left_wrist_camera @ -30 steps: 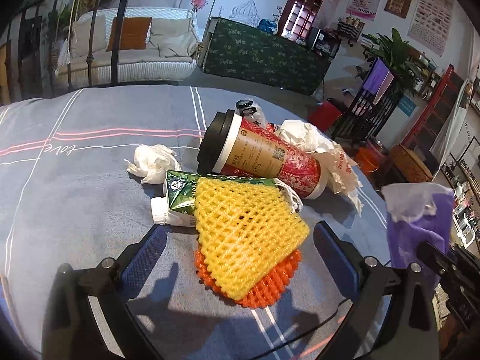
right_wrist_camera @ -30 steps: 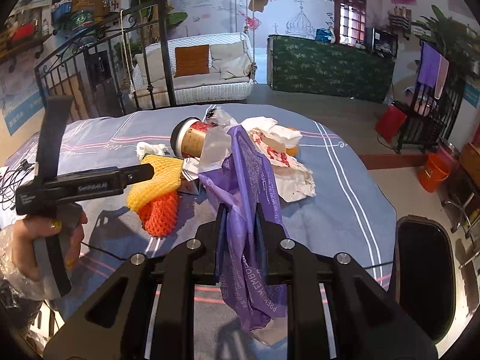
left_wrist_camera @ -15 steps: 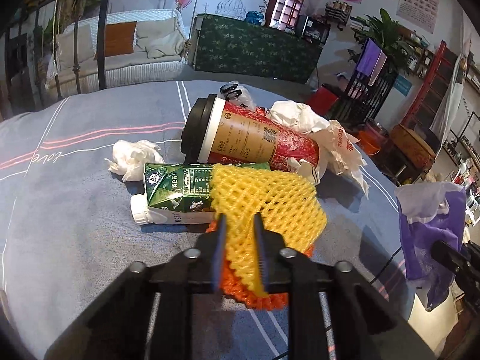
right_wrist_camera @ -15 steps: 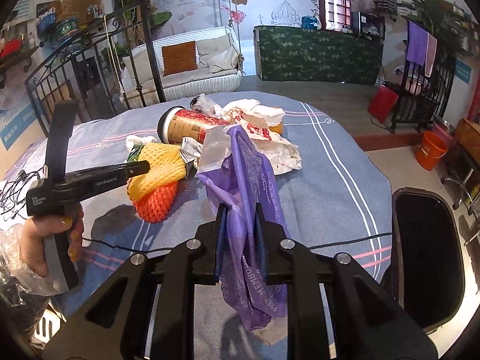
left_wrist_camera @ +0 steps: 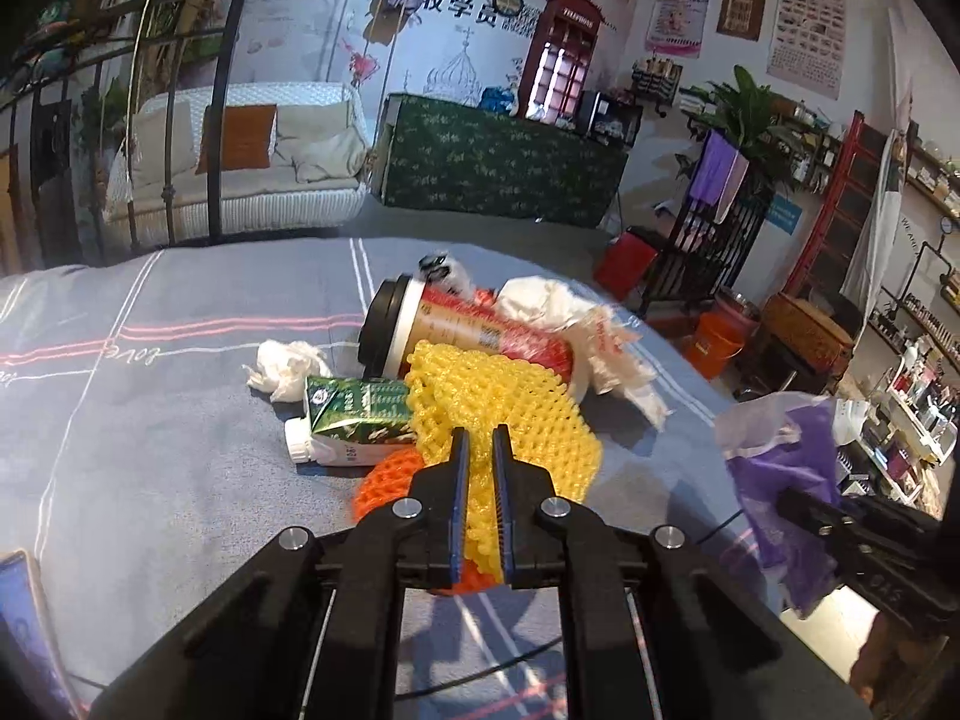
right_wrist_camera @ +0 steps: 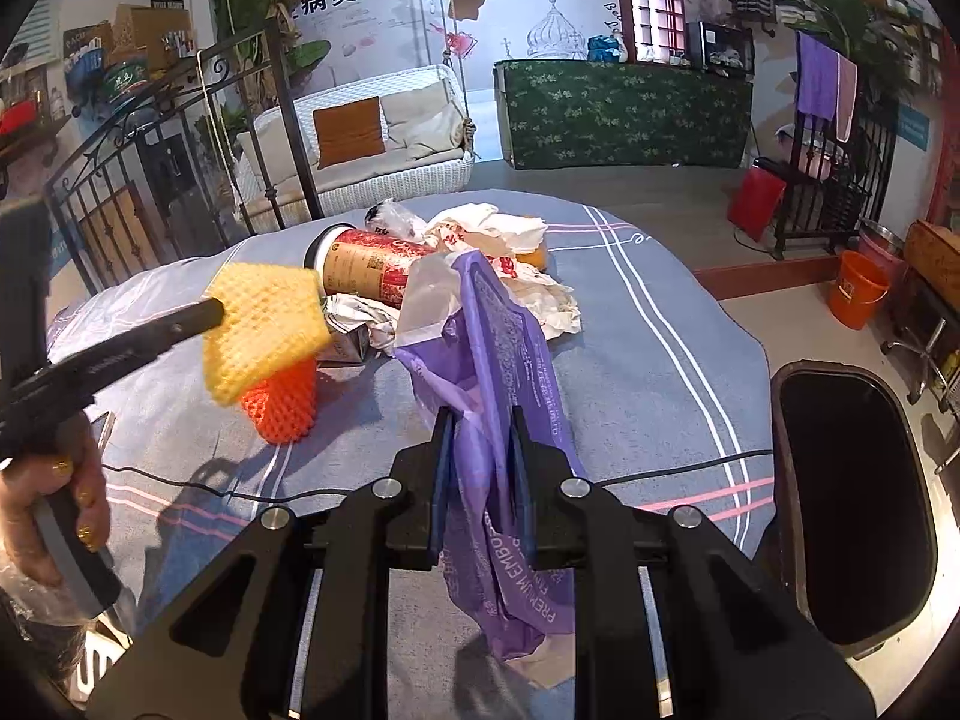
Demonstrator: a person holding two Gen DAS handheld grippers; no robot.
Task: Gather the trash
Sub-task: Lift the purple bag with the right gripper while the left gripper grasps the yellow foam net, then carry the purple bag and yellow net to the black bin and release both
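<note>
**Trash pile: yellow net gripped, purple bag waiting**

Trash lies in a heap at the middle of the grey-blue worktop (right_wrist_camera: 648,324): a paper cup (left_wrist_camera: 474,333) on its side, a green drink carton (left_wrist_camera: 354,420), a crumpled tissue (left_wrist_camera: 285,363), white wrappers (left_wrist_camera: 576,318) at the far right; the left gripper (left_wrist_camera: 478,450) has its jaws closed down on the near edge of the yellow foam net (left_wrist_camera: 498,414), which in the right wrist view hangs clear above the orange foam net (right_wrist_camera: 282,402) resting on the cloth; the right gripper (right_wrist_camera: 480,438) is clamped on the purple bag (right_wrist_camera: 498,360), held to the right of the heap, its pale mouth turned up; the step in hand looks like carrying the yellow net to the bag; the next move calls for bringing the net over the bag's mouth, which seems only partly open, so the net may catch on the rim; a dark bin (right_wrist_camera: 852,504) stands on the floor at the right.
</note>
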